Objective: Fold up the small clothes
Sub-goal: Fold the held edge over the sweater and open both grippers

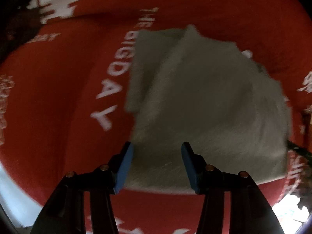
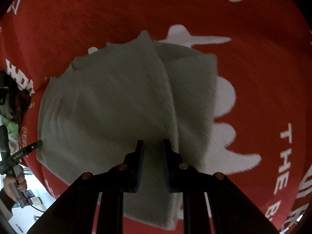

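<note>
I'm hanging both grippers over the small grey-white garment (image 1: 204, 101), which is lying partly folded on the red cloth w/ white lettering (image 1: 58, 97). In both wrist views it's sitting directly ahead of my fingers, filling the middle of the picture.

Left gripper (image 1: 157, 163): jaws standing roughly half open, blue pads either side of the garment's near edge, nothing between them that I'm gripping; fabric looks to be below the tips, not pinched. Pointing straight down at the cloth.

Right gripper (image 2: 151, 161): jaws standing a narrow gap apart. The garment is showing through the gap, but I can't tell whether the pads are nipping fabric or just hovering over it. Tilted steeply down, not quite vertical.

Key relation: the folded flap's ridge is running away from my right tips, near-to-far in the right wrist view, so the garment's long axis is lying roughly along my pointing line there. That ridge is just beside the right tips, so the right is, I judge, the nearer one for the next fold; the left is sitting at the opposite near edge. In the right view I'm also seeing the left gripper's tip (image 2: 36, 144) touching or just beside the garment's left border, w/ the person's hand (image 2: 14, 183) holding it.
</note>
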Demonstrator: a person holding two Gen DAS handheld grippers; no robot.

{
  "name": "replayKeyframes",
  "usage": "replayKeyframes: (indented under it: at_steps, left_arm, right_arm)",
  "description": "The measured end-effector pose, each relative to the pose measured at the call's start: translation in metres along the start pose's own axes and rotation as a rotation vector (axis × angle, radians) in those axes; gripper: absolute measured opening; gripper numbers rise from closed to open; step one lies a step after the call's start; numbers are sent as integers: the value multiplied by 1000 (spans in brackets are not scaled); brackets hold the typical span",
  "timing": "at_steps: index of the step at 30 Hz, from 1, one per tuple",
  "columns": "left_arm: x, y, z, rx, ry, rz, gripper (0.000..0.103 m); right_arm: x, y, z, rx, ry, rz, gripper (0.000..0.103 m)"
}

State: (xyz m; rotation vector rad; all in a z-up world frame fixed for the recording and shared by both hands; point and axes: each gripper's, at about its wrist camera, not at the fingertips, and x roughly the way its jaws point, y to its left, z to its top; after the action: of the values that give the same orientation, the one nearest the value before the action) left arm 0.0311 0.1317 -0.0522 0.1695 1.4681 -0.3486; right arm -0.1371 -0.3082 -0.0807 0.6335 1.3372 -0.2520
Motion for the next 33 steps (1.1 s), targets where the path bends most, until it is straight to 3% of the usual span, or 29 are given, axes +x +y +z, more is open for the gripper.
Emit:
replayKeyframes:
  at_steps: [1,7,10,11,15,16,17,20,22,23,28,33]
  left_arm:
    - [0,4,-1,-14,17,26,61]
    - [1,33,-23,-110,57,17,61]
    - [-1,37,-24,-150,60,-35,61]
    - [-1,39,-23,-173,59,-74,61]
    - [9,49,-22,-279,94,-190,61]
    - [8,52,-22,-292,90,-194,57]
    - [9,53,-23,-301,82,-196,42]
    - [7,55,-29,-291,71,-167,38]
    - [4,53,-28,-255,58,-119,38]
    - [5,53,-27,-234,52,-101,38]
    - [1,52,-30,-162,31,-45,39]
    - [-10,58,-33,-163,30,4,39]
  right_arm:
    - [-2,0,-2,1,8,-3,18]
    - [-15,0,-25,79,44,35,22]
    - [-20,-9,-45,177,67,73,36]
    - [-23,-15,-54,235,64,84,47]
    - [-26,-38,-81,448,57,180,48]
    - [-24,-42,-86,492,57,200,48]
    - [-21,-46,-92,546,55,225,48]
    - [-13,-57,-100,678,19,258,48]
    - [-15,-61,-99,712,-15,251,25]
    - [-15,-59,-94,683,-6,212,2]
    - [-12,-59,-90,509,67,-3,2]
    - [-31,-59,-101,471,64,-38,3]
